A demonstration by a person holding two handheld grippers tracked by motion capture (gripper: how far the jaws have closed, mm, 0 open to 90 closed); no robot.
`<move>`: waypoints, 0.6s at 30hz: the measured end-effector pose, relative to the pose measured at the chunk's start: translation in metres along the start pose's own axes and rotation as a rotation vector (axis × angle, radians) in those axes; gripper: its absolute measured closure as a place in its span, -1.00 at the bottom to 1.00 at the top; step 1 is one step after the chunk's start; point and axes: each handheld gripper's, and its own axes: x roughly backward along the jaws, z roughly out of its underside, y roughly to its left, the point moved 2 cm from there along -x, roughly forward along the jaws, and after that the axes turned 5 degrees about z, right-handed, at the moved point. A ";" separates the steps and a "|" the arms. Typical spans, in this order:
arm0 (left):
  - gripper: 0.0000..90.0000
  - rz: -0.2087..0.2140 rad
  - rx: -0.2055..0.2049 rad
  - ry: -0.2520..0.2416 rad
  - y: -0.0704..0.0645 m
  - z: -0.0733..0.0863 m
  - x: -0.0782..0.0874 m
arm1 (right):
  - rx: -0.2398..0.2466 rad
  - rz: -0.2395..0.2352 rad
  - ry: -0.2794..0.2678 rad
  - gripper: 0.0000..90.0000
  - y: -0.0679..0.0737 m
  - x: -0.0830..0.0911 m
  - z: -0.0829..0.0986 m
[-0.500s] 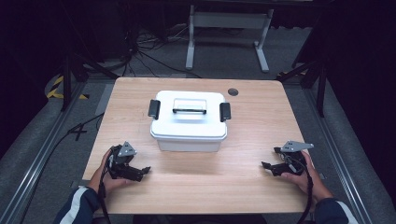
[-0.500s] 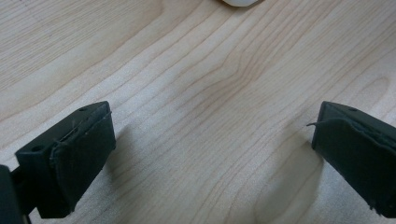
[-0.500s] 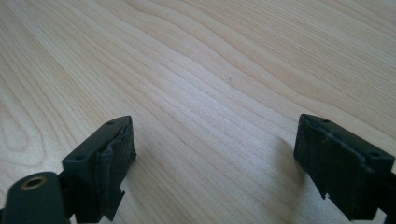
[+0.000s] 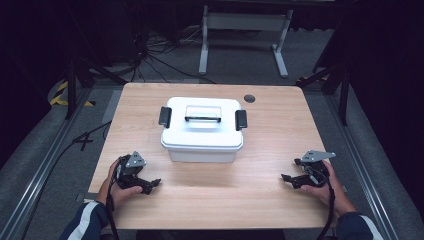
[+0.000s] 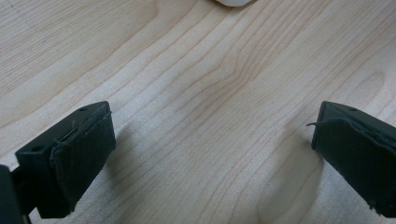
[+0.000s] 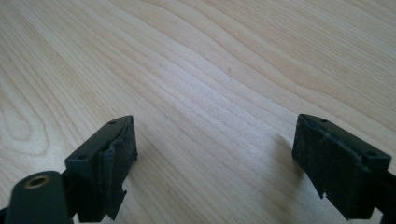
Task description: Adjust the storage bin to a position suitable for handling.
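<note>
Almost nothing has changed from half a second ago: we see both grippers resting low on the table [image 4: 270, 200] at the near corners, same spots as before, and the box [image 4: 202, 131] has not moved. We read that as the work not yet begun; hands are parked, no reach under way.

The box sits mid-table, a bit toward the far side, well apart from both grippers. White, lid on, clear handle [image 4: 202, 113] lying flat across the lid, a black latch [image 4: 165, 116] on its left end and another on the right [image 4: 241, 120]; both look down against the sides, so we judge it closed.

Left gripper [image 4: 152, 185]: jaws wide apart, nothing between them, bare wood under them in the left gripper view [image 5: 212, 140]. A sliver of white box edge [image 5: 233, 2] shows at the top of that view, so it points roughly at the box.

Right gripper [image 4: 286, 178]: jaws also spread, empty, over bare wood in the right gripper view [image 6: 215, 154].

Likely next step, our guess: go for the latches or the handle. Both hands have a long way in.

Writing: no brand, label or text readable on the box or grippers. A dark round grommet [image 4: 249, 98] sits in the table behind the box; unmarked.
</note>
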 end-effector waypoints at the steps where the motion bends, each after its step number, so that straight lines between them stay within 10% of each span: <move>1: -0.99 0.000 -0.003 0.000 0.000 0.000 0.000 | 0.004 -0.005 0.007 -0.68 0.000 0.000 -0.001; 18: -0.99 -0.003 0.001 -0.003 0.000 0.001 0.000 | 0.123 -0.048 -0.024 -0.27 0.006 0.018 -0.037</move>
